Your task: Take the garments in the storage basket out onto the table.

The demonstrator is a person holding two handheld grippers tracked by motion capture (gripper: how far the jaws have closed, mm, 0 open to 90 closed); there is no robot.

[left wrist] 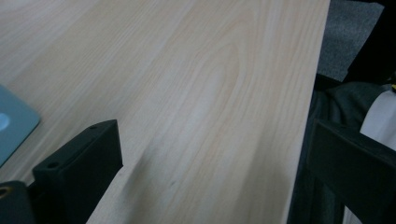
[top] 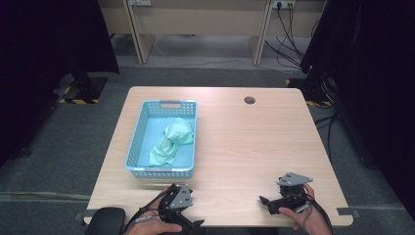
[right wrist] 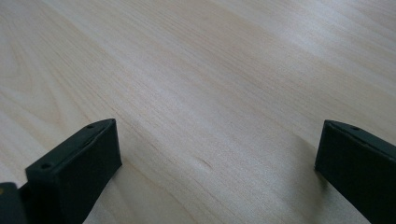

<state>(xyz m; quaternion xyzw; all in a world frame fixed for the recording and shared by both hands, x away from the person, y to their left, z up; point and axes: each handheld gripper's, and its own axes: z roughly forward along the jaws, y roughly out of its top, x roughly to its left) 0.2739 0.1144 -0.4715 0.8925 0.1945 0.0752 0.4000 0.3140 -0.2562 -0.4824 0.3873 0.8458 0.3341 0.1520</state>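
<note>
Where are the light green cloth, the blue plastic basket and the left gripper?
light green cloth (top: pixel 171 142), high view, middle fold.
blue plastic basket (top: pixel 170 104), high view, far rim handle.
left gripper (top: pixel 177 195), high view, grey plate.

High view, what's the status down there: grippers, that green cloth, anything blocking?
Left gripper and right gripper open, empty, low at near table edge. Green cloth crumpled in blue basket, untouched. Nothing between.

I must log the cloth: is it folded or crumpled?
Crumpled. The green cloth lies bunched in an uneven heap inside the blue basket, with no flat folded edges.
</note>
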